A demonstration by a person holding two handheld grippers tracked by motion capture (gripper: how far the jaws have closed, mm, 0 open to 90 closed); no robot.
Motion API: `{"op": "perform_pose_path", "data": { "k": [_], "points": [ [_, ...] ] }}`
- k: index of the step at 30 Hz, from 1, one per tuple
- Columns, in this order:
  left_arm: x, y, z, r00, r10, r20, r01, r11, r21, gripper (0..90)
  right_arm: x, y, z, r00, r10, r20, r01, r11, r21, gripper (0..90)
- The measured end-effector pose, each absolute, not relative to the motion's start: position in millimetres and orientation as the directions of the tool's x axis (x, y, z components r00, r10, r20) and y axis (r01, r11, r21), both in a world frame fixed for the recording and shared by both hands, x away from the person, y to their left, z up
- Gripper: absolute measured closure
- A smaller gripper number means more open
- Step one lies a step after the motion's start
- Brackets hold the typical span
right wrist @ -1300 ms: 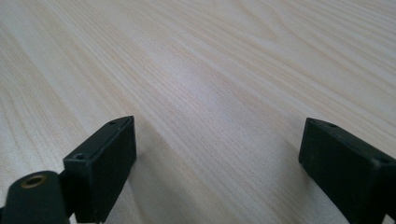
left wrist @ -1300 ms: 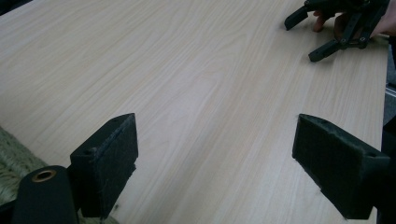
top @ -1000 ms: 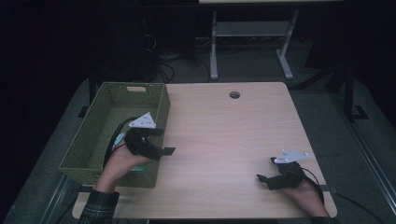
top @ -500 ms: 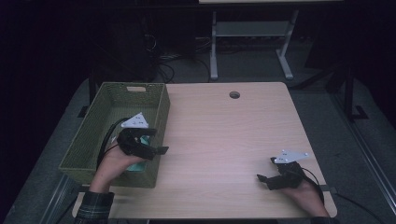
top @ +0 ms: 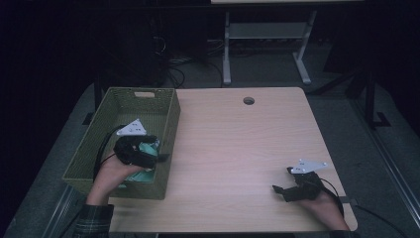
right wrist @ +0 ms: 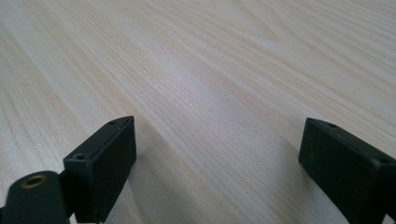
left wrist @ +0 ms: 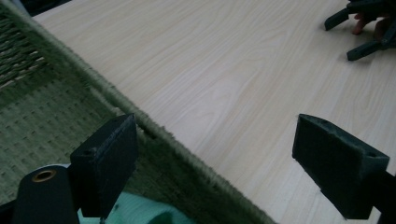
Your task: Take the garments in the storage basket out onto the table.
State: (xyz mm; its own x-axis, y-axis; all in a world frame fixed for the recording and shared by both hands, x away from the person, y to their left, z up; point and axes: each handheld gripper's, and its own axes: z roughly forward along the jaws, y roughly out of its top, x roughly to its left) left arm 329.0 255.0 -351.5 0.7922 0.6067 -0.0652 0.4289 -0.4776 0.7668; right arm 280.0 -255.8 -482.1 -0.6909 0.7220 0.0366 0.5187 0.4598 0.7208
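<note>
The left gripper [top: 157, 157] stood released (jaws spread, empty) over the green woven basket [top: 168, 119], the crumpled teal cloth [top: 147, 148] lying directly beneath its jaws.

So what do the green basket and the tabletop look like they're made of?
The green basket looks woven, perhaps from paper cord or fabric: its walls show a matte, ribbed weave. The tabletop looks like pale wood or wood-look laminate: smooth, with printed-looking grain lines.

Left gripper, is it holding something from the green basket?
No. The left gripper holds nothing: its jaws stand wide apart over the basket's rim, with a teal thing lying below them.
</note>
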Motion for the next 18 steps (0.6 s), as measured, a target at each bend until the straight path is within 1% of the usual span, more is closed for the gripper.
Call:
{"op": "perform_pose_path", "data": {
  "k": [9,18],
  "points": [
    [331,272,-354,0.768,0.637,-0.066,0.447,-0.458,0.768,14.1,280,-256,-482,-0.692,0.721,0.035,0.517,0.462,0.721,11.0],
    [333,289,-357,0.738,0.673,-0.046,0.463,-0.456,0.760,14.1,280,-256,-482,-0.692,0.721,0.034,0.517,0.462,0.721,11.0]
  ]
}}
